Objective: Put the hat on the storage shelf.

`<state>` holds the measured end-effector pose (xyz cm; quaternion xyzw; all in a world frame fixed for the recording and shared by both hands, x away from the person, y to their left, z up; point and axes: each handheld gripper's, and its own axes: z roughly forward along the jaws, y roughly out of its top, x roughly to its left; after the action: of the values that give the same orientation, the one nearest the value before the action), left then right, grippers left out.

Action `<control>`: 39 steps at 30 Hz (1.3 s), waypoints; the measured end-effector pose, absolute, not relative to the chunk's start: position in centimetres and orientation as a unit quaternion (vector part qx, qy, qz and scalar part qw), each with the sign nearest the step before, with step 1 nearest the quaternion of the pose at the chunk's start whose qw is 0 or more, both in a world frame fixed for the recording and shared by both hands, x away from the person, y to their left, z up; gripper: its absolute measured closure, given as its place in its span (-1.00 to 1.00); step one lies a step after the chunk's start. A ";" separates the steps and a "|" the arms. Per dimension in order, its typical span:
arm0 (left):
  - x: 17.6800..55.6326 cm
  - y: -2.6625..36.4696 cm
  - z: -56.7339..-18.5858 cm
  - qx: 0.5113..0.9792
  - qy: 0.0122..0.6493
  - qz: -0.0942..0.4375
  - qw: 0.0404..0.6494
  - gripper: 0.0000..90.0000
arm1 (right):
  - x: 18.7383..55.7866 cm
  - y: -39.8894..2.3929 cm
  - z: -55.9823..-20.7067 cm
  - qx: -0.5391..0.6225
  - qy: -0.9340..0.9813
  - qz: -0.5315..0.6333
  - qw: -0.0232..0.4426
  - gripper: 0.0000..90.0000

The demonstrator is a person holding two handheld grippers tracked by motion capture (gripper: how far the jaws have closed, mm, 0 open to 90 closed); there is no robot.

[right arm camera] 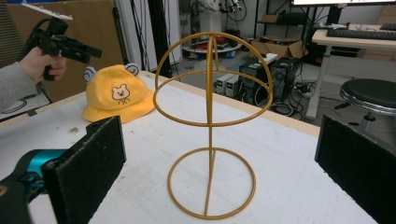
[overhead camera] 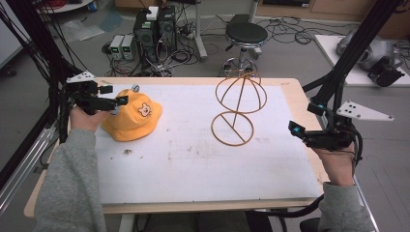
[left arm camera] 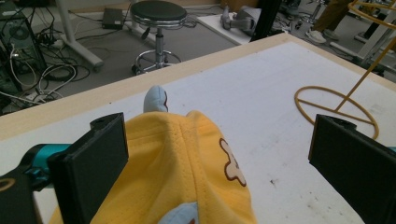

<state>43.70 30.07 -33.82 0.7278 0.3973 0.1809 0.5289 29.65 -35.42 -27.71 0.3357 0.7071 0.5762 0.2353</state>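
Hat [overhead camera: 131,116]: yellow cloth, bear patch on the front, small pale ears; lies crown-up on the white table [overhead camera: 193,159] at its left side, well apart from the wire stand [overhead camera: 237,104]. Judged light, soft and limp; it should fold under any pinch and is not fragile; brim edge or a fold of the crown looks the best hold, as cloth grips well on the padded jaws. Stand: thin gold wire, dome on a ring base, upright right of centre; probably light and easily tipped.

Left gripper [overhead camera: 115,101]: jaws wide apart, nothing held; hangs just above the hat's near-left edge, the crown between and below the jaws in its own view. Right gripper [overhead camera: 296,130]: jaws wide apart, empty; at the table's right edge, facing the stand, well apart from the hat.
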 end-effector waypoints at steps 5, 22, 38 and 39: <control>44.7 30.2 -34.7 0.723 0.403 0.177 0.532 -0.89 | 29.6 -35.4 -27.7 0.333 0.709 0.575 0.235 -0.97; 46.7 29.3 -37.0 0.729 0.421 0.167 0.514 -0.89 | 29.3 -35.5 -27.5 0.331 0.709 0.576 0.237 -0.97; 47.0 29.7 -37.4 0.735 0.442 0.174 0.483 -0.52 | 29.3 -35.5 -27.5 0.329 0.709 0.578 0.235 -0.97; 47.0 29.7 -37.4 0.736 0.442 0.174 0.483 -0.49 | 29.3 -35.6 -27.5 0.328 0.709 0.578 0.235 -0.97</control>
<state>47.02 29.66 -37.45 0.7356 0.4423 0.1738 0.4828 29.29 -35.56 -27.48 0.3284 0.7090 0.5780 0.2352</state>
